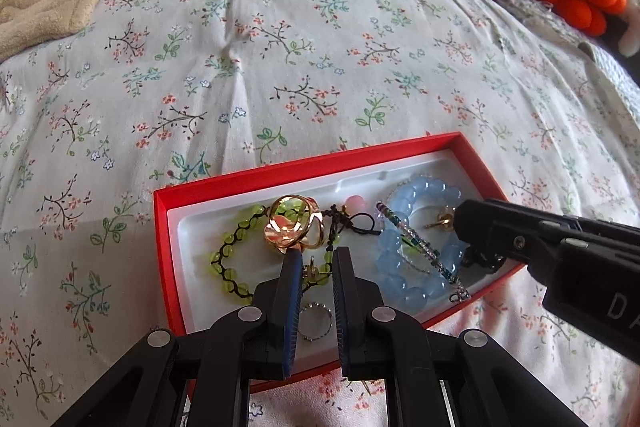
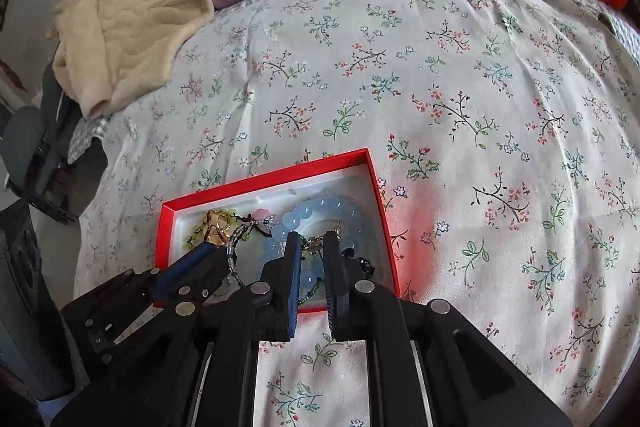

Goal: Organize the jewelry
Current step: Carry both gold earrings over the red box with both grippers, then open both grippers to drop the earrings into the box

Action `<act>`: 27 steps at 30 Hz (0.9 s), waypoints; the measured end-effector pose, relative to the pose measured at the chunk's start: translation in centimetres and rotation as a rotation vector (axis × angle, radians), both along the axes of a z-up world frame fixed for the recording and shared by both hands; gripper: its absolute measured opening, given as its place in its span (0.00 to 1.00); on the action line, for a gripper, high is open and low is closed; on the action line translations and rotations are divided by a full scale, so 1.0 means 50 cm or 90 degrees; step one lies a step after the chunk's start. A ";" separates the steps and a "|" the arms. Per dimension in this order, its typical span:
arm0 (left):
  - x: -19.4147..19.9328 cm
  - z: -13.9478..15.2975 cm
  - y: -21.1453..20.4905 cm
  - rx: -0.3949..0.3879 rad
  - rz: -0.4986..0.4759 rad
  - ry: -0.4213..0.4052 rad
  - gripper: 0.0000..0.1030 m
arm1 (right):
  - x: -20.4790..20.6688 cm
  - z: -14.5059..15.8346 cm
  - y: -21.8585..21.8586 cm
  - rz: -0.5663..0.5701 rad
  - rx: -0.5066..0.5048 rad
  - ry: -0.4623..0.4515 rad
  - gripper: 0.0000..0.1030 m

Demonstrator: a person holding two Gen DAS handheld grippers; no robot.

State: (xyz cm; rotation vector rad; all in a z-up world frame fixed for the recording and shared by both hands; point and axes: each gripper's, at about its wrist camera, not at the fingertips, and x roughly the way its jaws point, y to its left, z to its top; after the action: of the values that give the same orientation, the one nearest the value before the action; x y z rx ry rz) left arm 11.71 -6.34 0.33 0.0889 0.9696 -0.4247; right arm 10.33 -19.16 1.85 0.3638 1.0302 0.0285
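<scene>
Two grippers over a red jewelry box (image 1: 208, 187) on a floral bedspread (image 1: 320, 67).

Left to right: green bead bracelet (image 1: 230, 255), gold flower ring (image 1: 292, 227) above the near-closed, empty left gripper (image 1: 316, 259), blue bead bracelet (image 1: 416, 227), right gripper (image 2: 311, 241) likewise near-closed, empty.

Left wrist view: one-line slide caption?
Left claw nearly shut over a red box of jewelry on a floral bedspread.
</scene>
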 end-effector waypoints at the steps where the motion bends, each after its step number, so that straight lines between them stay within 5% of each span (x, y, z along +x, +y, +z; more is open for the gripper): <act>1: 0.000 0.001 0.000 0.003 -0.002 -0.001 0.15 | 0.000 0.000 -0.002 0.001 0.003 0.000 0.12; 14: -0.029 0.028 0.024 0.027 -0.009 -0.012 0.44 | -0.032 0.034 -0.024 -0.001 -0.005 -0.019 0.49; 27: -0.098 0.048 0.092 0.036 0.020 0.013 0.82 | -0.128 0.043 -0.050 -0.001 -0.062 0.020 0.65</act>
State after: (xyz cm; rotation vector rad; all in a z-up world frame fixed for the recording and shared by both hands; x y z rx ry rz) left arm 6.80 -1.73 2.71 0.1205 1.0022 -0.3700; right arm 3.93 -21.66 4.02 0.2766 1.0578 -0.0285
